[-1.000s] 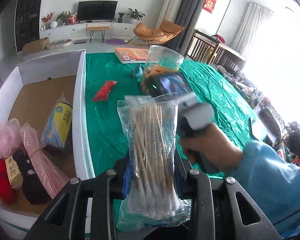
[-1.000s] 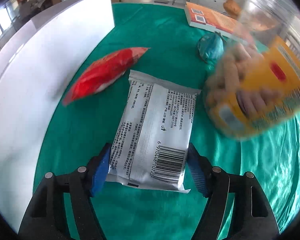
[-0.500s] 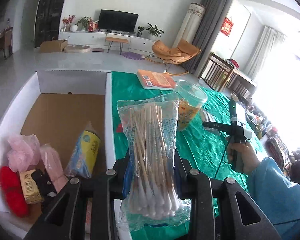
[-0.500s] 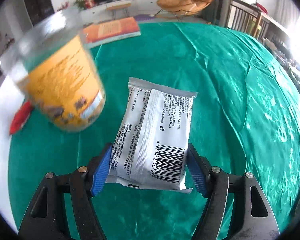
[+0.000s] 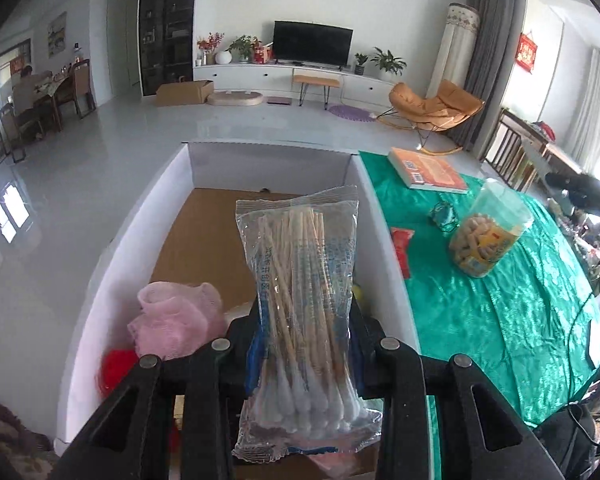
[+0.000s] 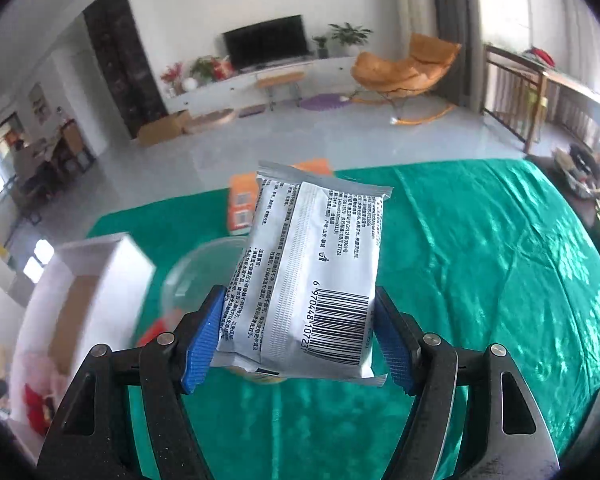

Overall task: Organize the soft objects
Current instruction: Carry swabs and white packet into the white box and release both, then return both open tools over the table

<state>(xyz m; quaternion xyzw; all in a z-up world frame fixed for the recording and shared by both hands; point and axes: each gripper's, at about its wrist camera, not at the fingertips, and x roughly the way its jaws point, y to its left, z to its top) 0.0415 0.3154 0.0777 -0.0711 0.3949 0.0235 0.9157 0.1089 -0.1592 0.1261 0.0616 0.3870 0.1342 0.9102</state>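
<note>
Since the earlier frames the left gripper (image 5: 304, 340) has swung from over the green-clothed table (image 5: 500, 312) to above the white cardboard box (image 5: 384, 248), and the right gripper (image 6: 298, 332) has risen clear of the clear plastic snack jar (image 6: 192, 276). The left jaws, just eased a little wider, clench the clear bag of cotton swabs (image 5: 300, 280). The right jaws, set wide, grasp the white barcoded packet (image 6: 308, 276) in the air above the table.
</note>
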